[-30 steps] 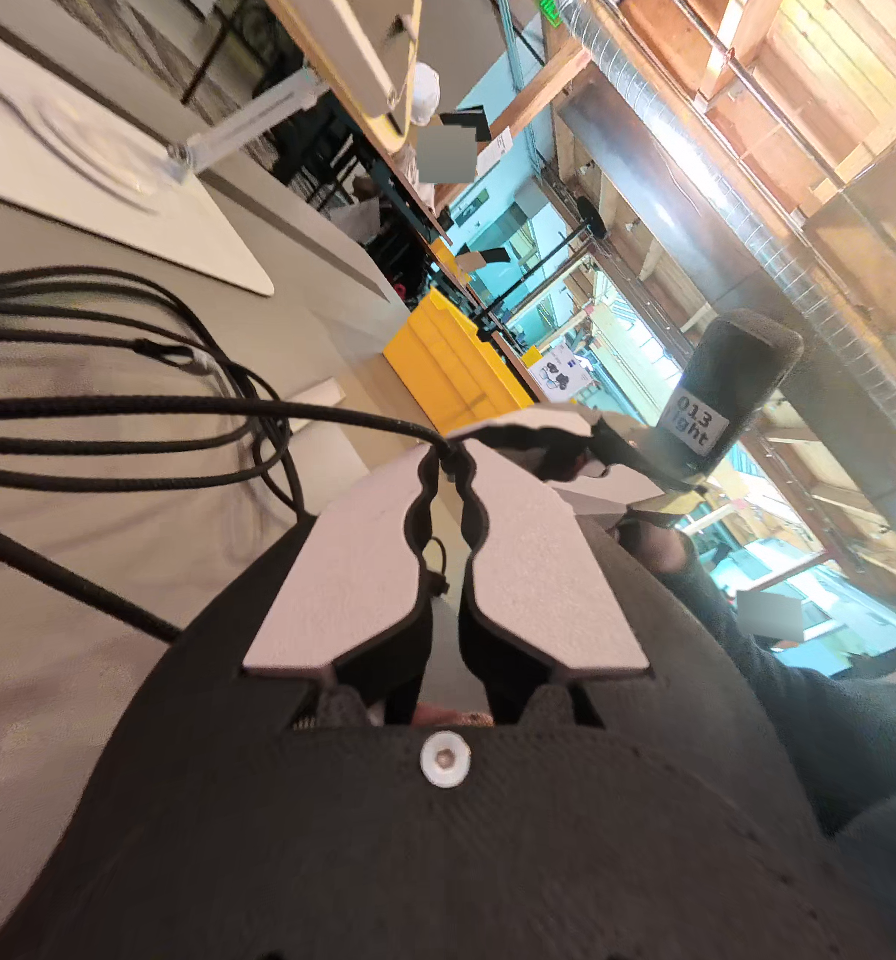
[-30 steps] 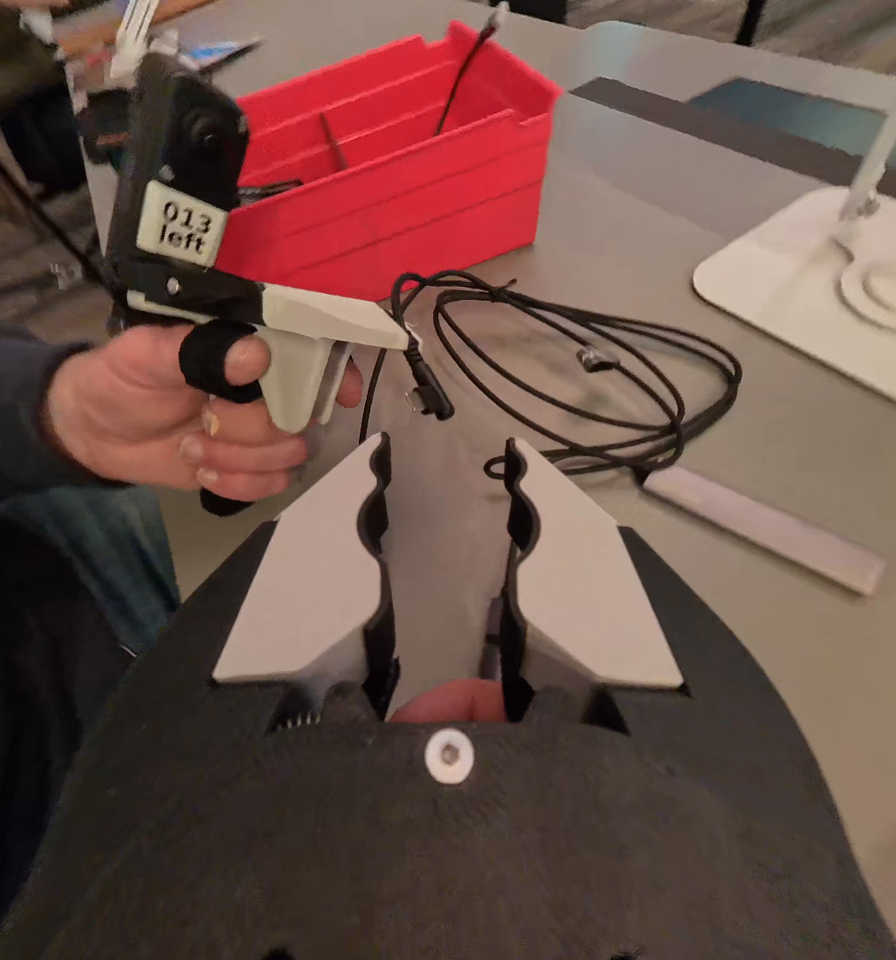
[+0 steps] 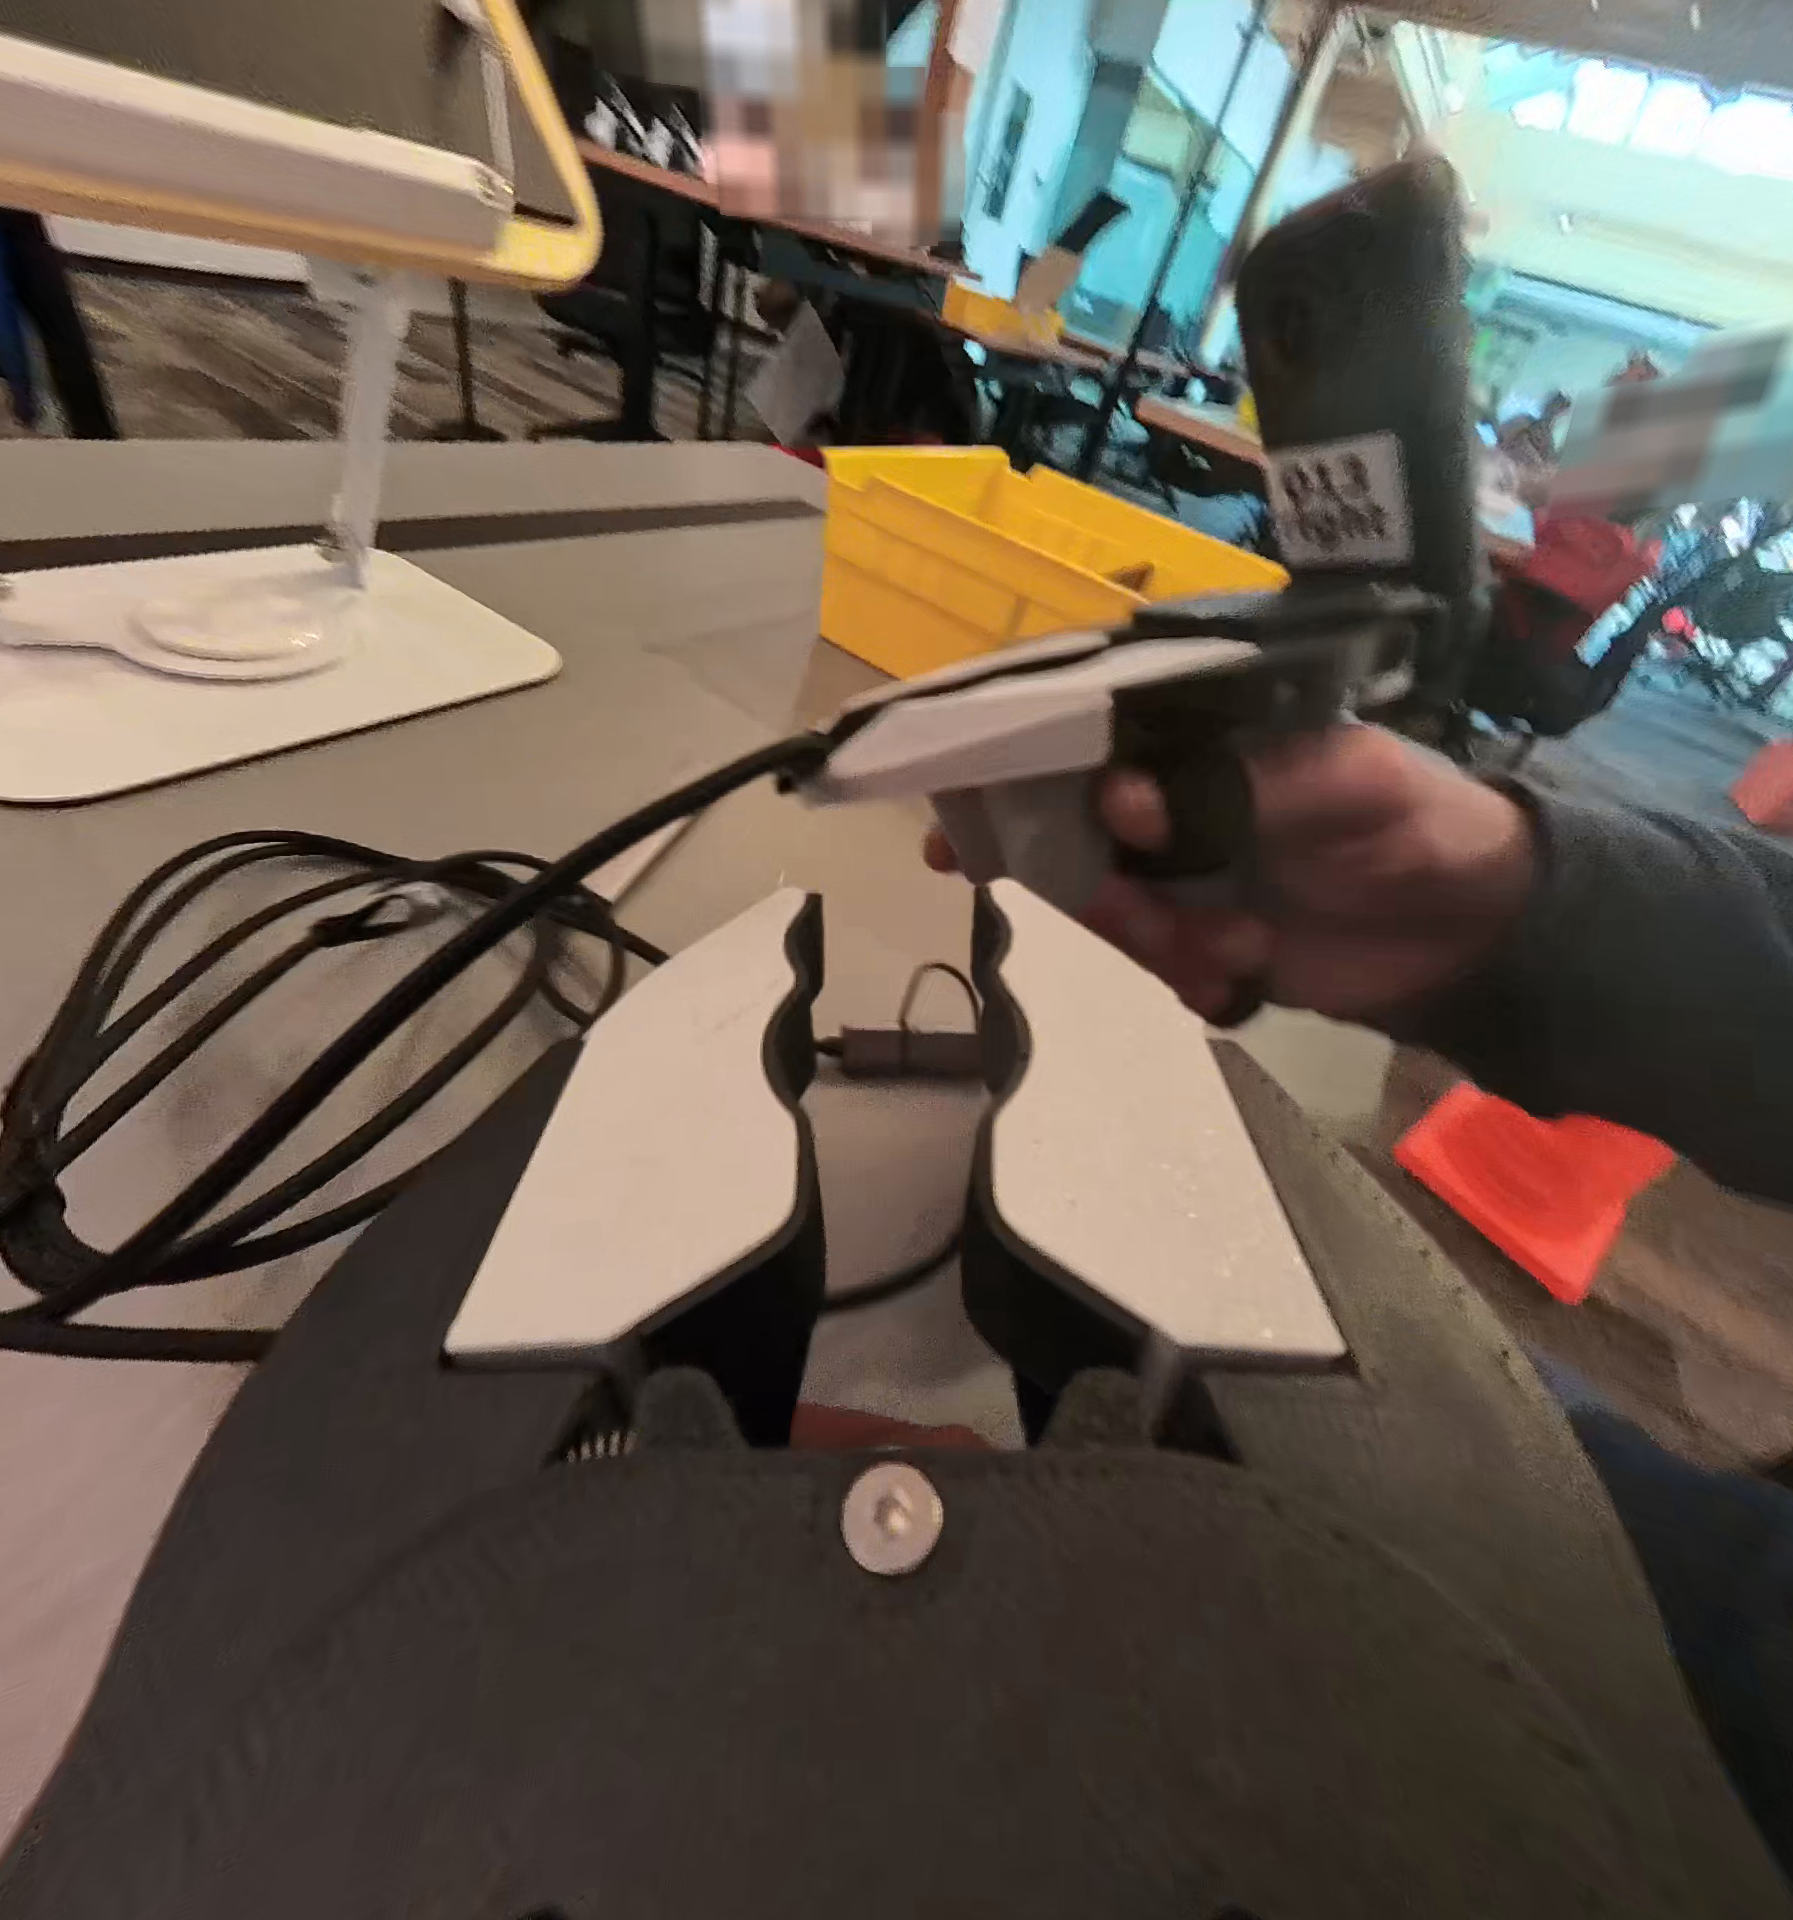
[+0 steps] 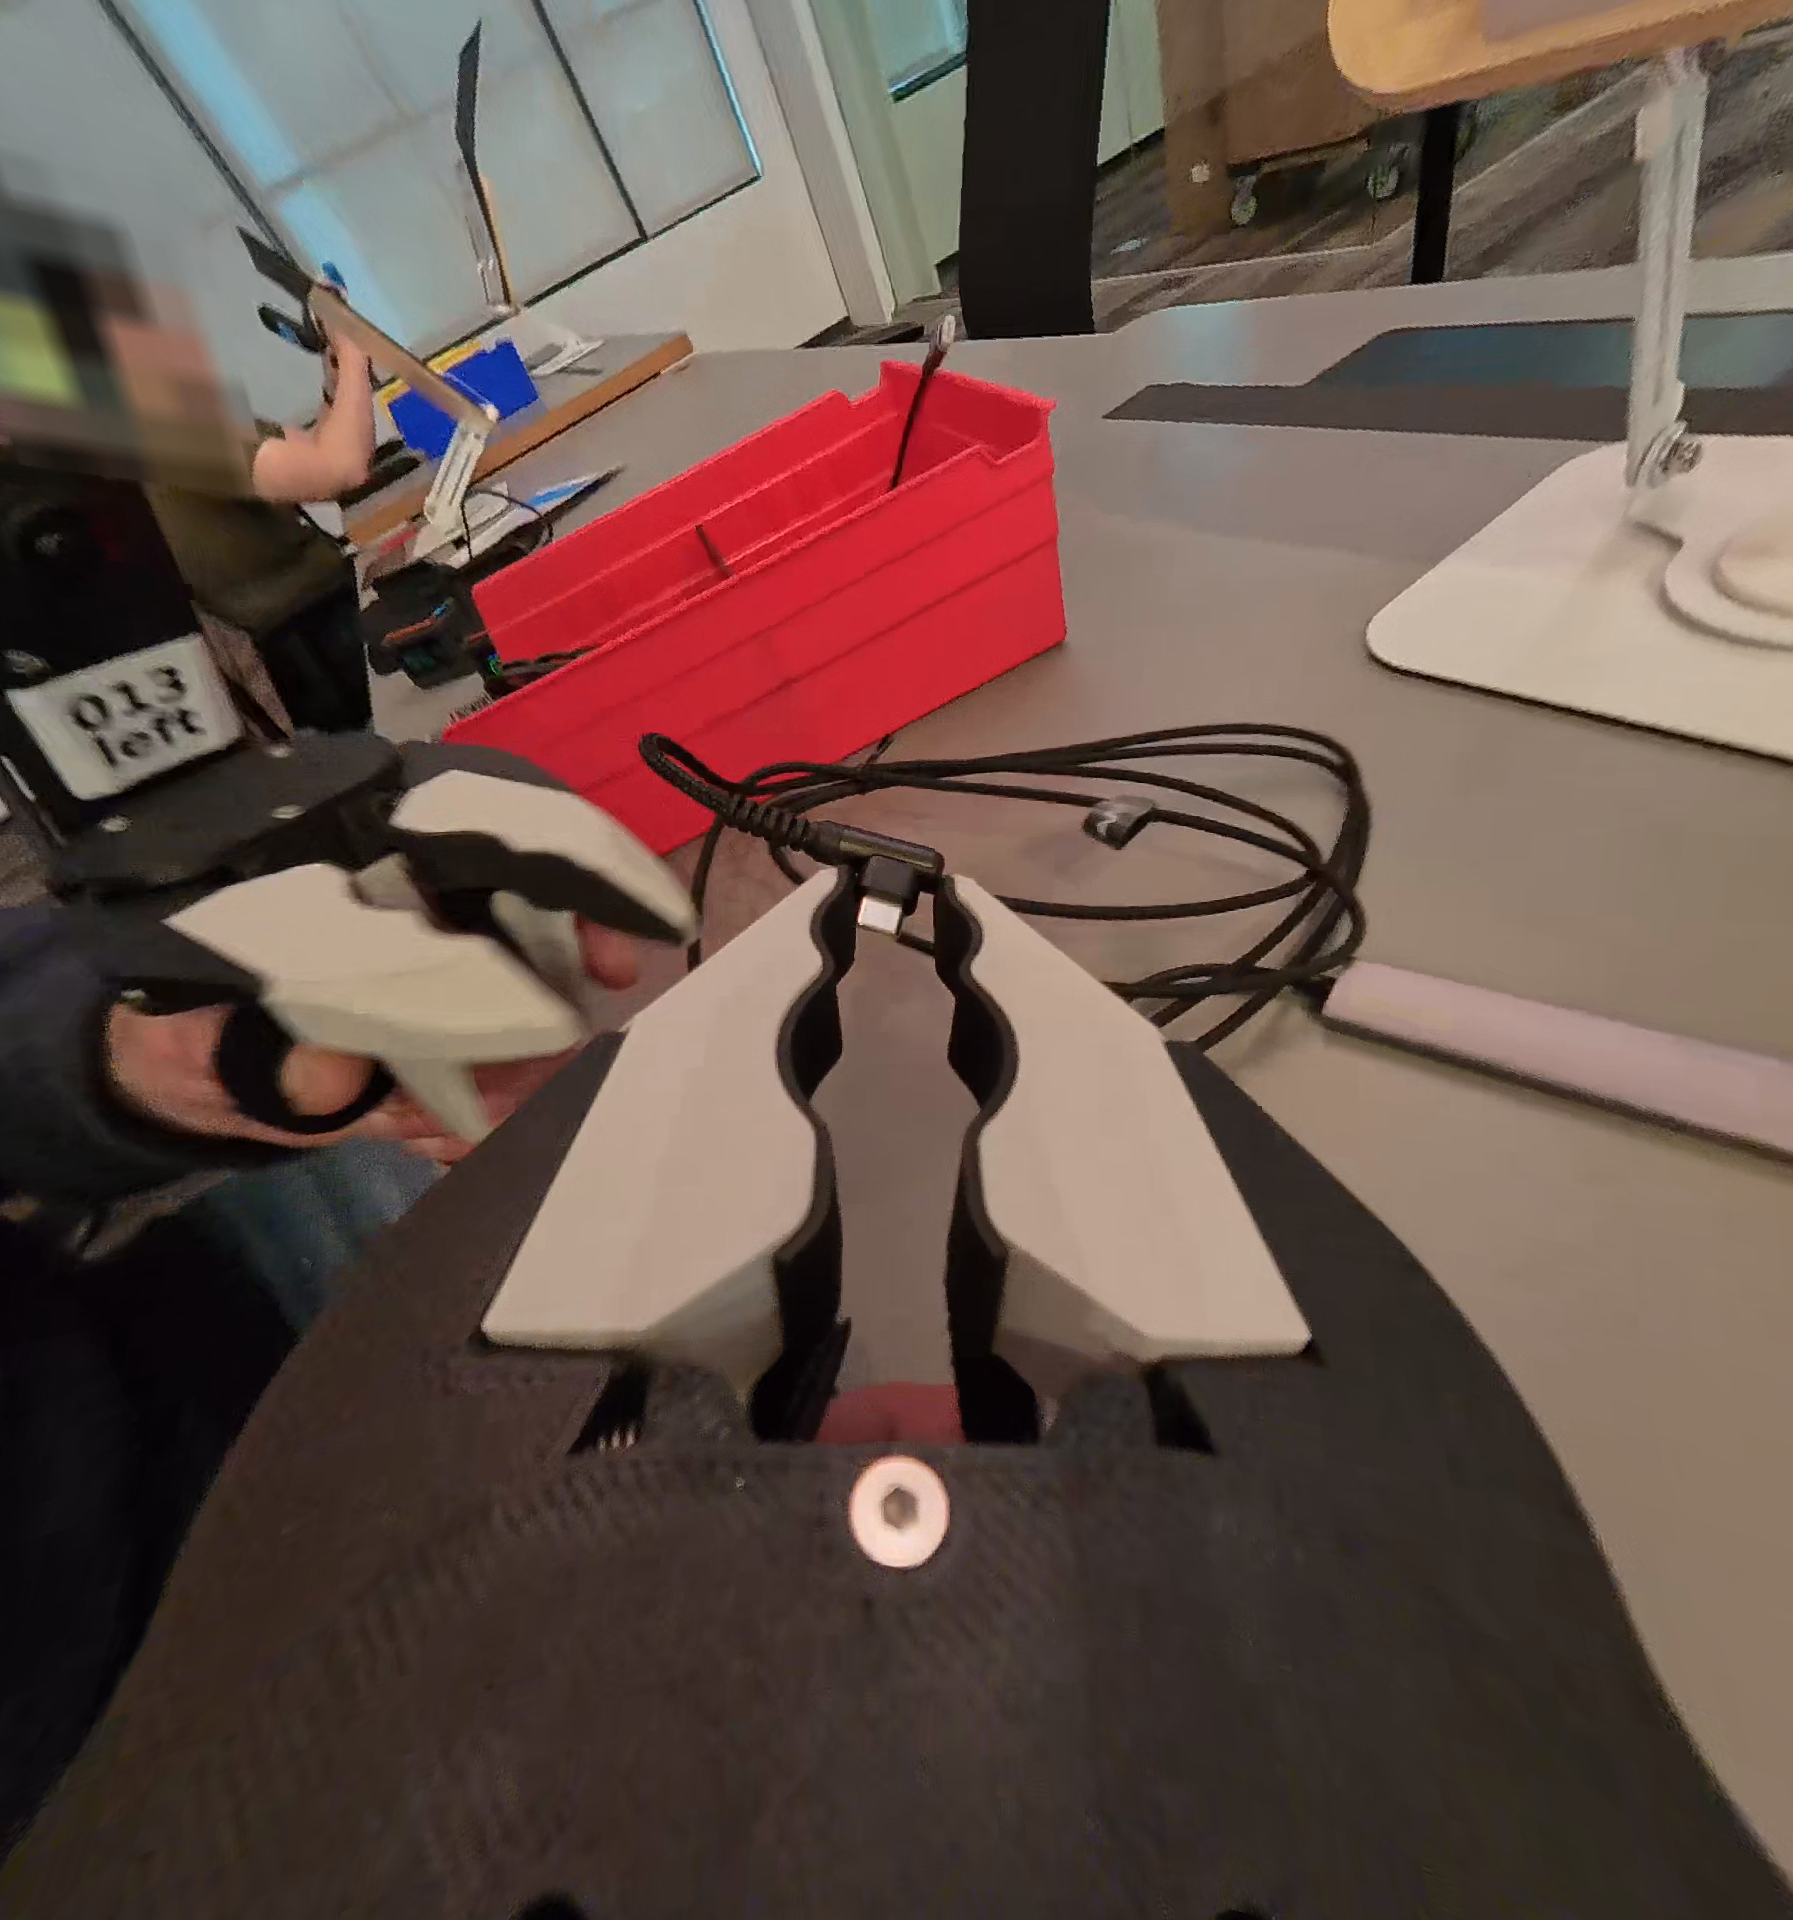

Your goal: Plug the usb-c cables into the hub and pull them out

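Right gripper [image 4: 887, 899] clamped on usb-c plug [image 4: 879, 902], tip pointing near; left gripper [image 3: 897, 920] apart; red bin [image 4: 788, 613] holding cable.

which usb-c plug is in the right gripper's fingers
The angled plug, pinched at the right gripper tips. The other plug lies loose on the table amid the coiled cable.

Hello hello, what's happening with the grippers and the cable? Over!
Right gripper pinching angled USB-C plug at its tips. Left gripper open, empty. Hub on table, nothing plugged yet. Cable coil loose, not blocking.
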Tool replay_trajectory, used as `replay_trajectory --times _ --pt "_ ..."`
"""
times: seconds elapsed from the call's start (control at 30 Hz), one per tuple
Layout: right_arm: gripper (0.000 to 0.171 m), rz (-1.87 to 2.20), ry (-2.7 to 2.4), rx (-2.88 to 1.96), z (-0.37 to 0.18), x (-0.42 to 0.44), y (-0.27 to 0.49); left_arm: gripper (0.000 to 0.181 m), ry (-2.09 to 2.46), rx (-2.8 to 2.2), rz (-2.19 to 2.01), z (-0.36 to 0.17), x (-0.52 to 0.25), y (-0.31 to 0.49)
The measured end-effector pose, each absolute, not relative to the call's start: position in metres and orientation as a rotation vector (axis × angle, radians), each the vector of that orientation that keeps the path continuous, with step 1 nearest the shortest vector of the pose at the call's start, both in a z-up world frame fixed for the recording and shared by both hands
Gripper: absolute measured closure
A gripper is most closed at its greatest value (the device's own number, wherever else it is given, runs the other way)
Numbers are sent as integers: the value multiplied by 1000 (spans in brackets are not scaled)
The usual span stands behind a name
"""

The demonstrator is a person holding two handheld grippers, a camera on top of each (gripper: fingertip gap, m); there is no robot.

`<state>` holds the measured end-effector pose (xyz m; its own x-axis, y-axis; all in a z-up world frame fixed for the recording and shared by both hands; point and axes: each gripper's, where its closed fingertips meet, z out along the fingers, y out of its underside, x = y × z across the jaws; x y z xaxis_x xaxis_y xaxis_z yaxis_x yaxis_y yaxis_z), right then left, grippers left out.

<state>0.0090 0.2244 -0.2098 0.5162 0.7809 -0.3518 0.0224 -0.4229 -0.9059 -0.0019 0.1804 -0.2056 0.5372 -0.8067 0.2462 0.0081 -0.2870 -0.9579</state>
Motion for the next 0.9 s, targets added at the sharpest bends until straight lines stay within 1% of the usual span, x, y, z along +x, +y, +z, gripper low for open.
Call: replay_trajectory --times 0.07,0.17,0.27,0.37,0.47,0.63,0.7,0.77,0.9 --pt "159 953 -739 -1800 -210 14 229 154 818 -1696 -946 -204 4 161" --pt "159 904 -893 -1775 -211 16 229 153 976 -1638 -846 -185 -1 149" --pt "159 893 -1013 -1727 -210 15 227 148 1059 -1592 -684 -153 -14 165" --pt "159 913 -1091 -1675 -207 13 227 144 1182 -1617 -575 -141 -23 184" --pt "159 1011 -1107 -1608 -201 12 227 144 1312 -1657 -512 -154 -25 203" --pt "159 1095 -1131 -1514 -192 12 225 145 1432 -1703 -478 -191 -16 227" --pt "159 1125 -1151 -1476 -188 11 221 144 1464 -1668 -522 -195 -6 226" --pt "159 1150 -1178 -1446 -185 10 216 139 1485 -1639 -526 -198 1 226" --pt "159 1198 -1202 -1393 -178 9 209 136 1454 -1564 -700 -191 20 213"
